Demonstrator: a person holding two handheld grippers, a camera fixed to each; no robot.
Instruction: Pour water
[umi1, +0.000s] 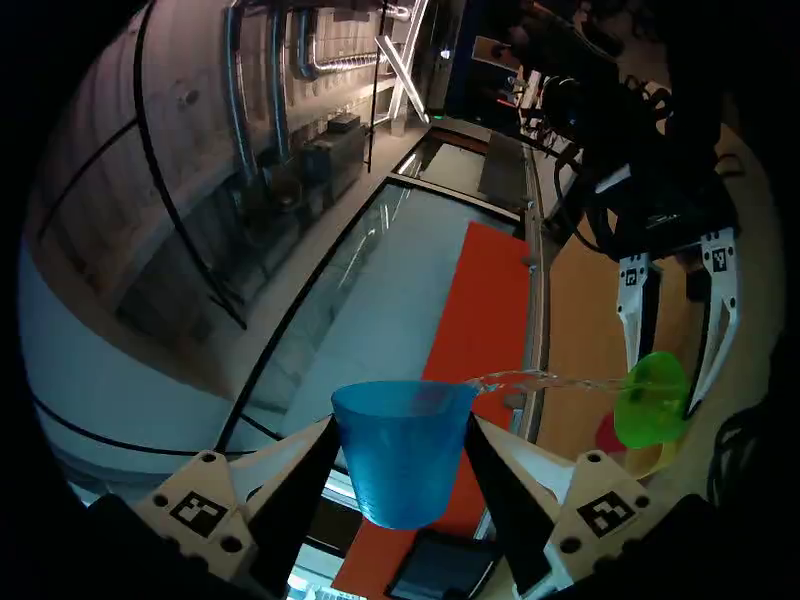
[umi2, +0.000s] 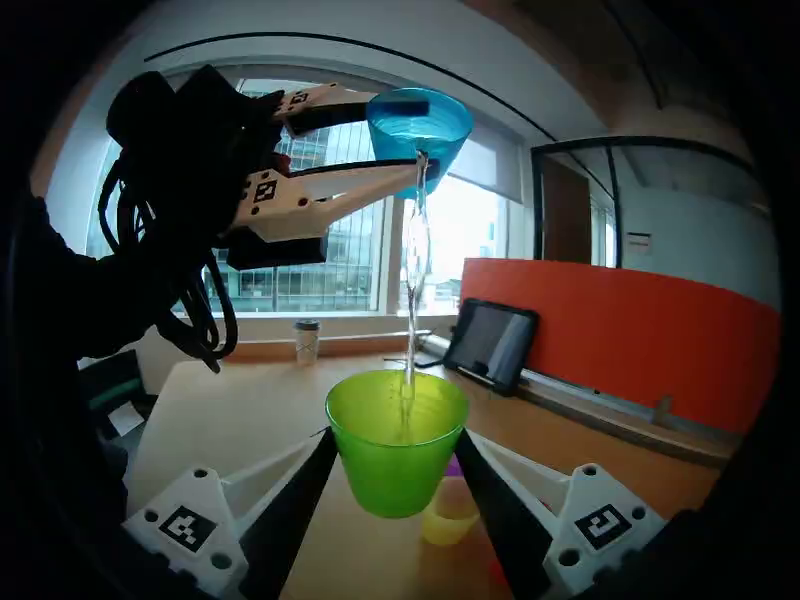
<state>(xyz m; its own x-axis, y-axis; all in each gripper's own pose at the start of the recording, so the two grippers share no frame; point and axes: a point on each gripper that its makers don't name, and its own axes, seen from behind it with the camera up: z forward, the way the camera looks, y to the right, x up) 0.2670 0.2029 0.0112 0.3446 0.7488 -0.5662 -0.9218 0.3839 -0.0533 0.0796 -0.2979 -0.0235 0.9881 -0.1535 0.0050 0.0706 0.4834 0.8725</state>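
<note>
My left gripper (umi1: 404, 462) is shut on a blue cup (umi1: 403, 450), tipped over on its side. A thin stream of water (umi1: 545, 381) leaves its rim and runs into a green cup (umi1: 652, 398), which my right gripper (umi1: 678, 400) holds farther off. In the right gripper view, the green cup (umi2: 398, 440) sits upright between the fingers of my right gripper (umi2: 396, 465). The blue cup (umi2: 418, 128) hangs tilted above it in my left gripper (umi2: 400, 145), and the water (umi2: 412, 290) falls straight down into the green cup.
A wooden table (umi2: 250, 400) lies below, with a yellow cup (umi2: 447, 512) just under the green one. A dark tablet (umi2: 490, 342) leans near an orange partition (umi2: 640, 330). A paper coffee cup (umi2: 306, 341) stands by the window. Black cables (umi2: 190, 270) trail from the left gripper.
</note>
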